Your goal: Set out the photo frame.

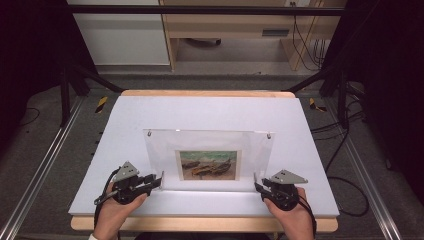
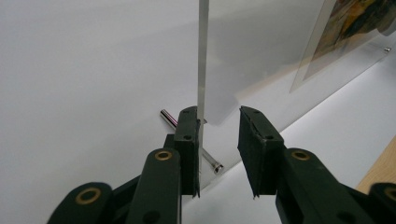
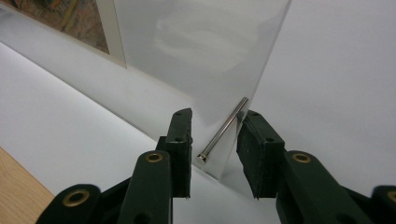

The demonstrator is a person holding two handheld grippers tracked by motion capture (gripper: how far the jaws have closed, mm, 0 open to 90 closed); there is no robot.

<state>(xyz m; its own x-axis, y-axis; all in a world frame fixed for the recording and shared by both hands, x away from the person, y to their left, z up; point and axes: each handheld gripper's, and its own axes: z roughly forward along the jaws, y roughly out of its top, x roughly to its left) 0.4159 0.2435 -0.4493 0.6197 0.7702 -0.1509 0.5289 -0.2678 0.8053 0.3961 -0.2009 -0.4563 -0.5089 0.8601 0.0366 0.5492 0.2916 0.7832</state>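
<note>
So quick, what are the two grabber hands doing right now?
Left gripper: open, jaws astride the clear picture frame corner.
Right gripper: open, jaws astride the frame's metal pin.

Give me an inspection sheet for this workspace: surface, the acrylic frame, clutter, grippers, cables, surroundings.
Surface: white sheet on a wooden table, flat.
Job's things: clear acrylic frame standing upright, boat picture inside; metal pin through its lower corner.
Clutter: nothing seen.
Grippers: left gripper at the frame's lower left corner, panel edge against one jaw, the other apart; right gripper at the lower right corner, jaws astride the pin, grip unclear.
Cables: black cables on the floor at right.
Surroundings: dark floor, metal rails, wooden furniture behind.
</note>
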